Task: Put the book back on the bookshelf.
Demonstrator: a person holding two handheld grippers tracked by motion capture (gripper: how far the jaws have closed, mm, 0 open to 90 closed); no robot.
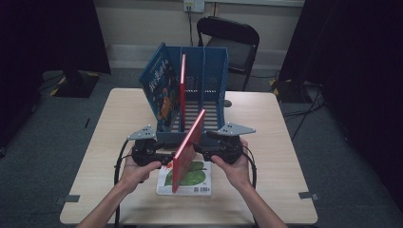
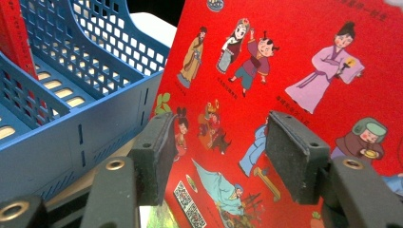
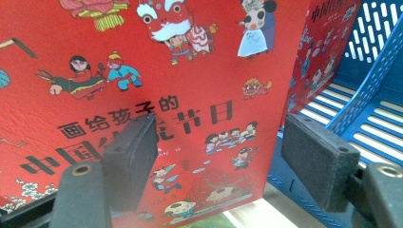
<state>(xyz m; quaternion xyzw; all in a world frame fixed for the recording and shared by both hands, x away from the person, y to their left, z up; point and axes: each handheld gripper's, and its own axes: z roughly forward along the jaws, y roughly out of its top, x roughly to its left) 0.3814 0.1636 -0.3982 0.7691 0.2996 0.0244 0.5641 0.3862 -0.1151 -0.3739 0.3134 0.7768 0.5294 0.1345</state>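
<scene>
Red picture book (image 2: pixel 294 80) upright between spread jaws, blue slotted rack (image 2: pixel 71 109) at left

The red picture book (image 1: pixel 189 145) stands on edge between the two grippers and hides the jaws of both in the high view, so whether they press its covers cannot be told there. In the left gripper view its back cover (image 2: pixel 285 71) runs off the top and right edges, and the QR code (image 2: pixel 189 204) is too small to read. The green-covered book (image 1: pixel 192 178) lying flat is partly covered by the red one. The blue book (image 1: pixel 159 85) hides the blue rack's (image 1: pixel 214 80) left wall.
</scene>
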